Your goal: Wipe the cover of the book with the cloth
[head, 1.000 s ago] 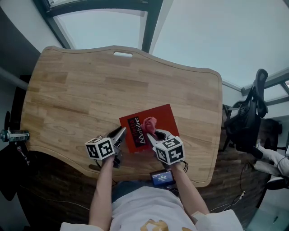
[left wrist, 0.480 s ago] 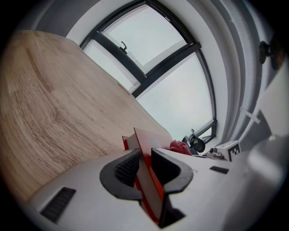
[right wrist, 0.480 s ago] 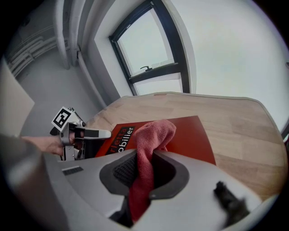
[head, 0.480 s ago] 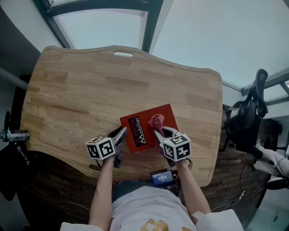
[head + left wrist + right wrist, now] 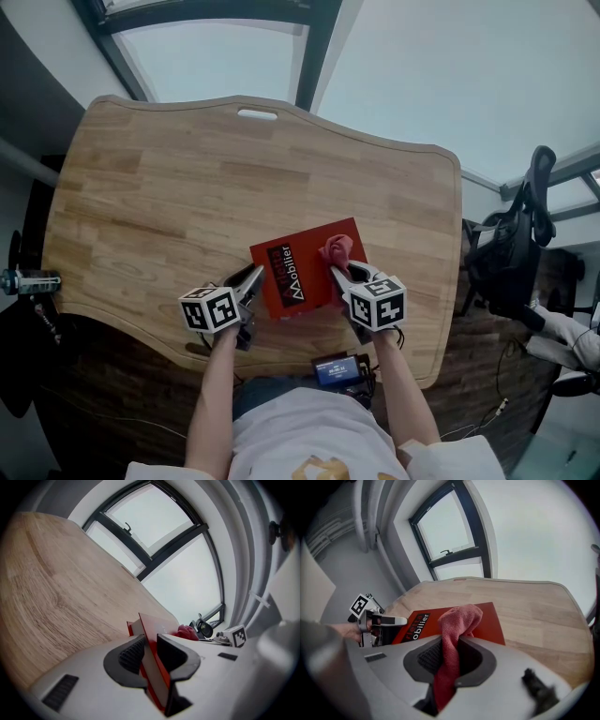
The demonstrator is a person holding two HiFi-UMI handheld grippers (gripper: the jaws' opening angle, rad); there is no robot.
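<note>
A red book [image 5: 309,272] with white lettering lies on the wooden desk [image 5: 187,187] near its front edge. My left gripper [image 5: 251,279] is shut on the book's left edge; in the left gripper view the book [image 5: 152,626] stands between the left gripper's [image 5: 151,651] pads. My right gripper [image 5: 339,274] is shut on a pink-red cloth [image 5: 335,251], which rests bunched on the right part of the cover. In the right gripper view the cloth [image 5: 457,620] hangs out of the right gripper [image 5: 449,660] over the book [image 5: 490,623], with the left gripper [image 5: 389,620] beyond it.
A small device with a lit screen [image 5: 337,368] sits at the desk's front edge by my body. A dark office chair [image 5: 511,253] stands right of the desk. The desk has a slot [image 5: 255,113] at its far edge. Windows lie beyond.
My right gripper has slid to the right across the cover, dragging the cloth with it. The left gripper and the book have stayed where they were.
</note>
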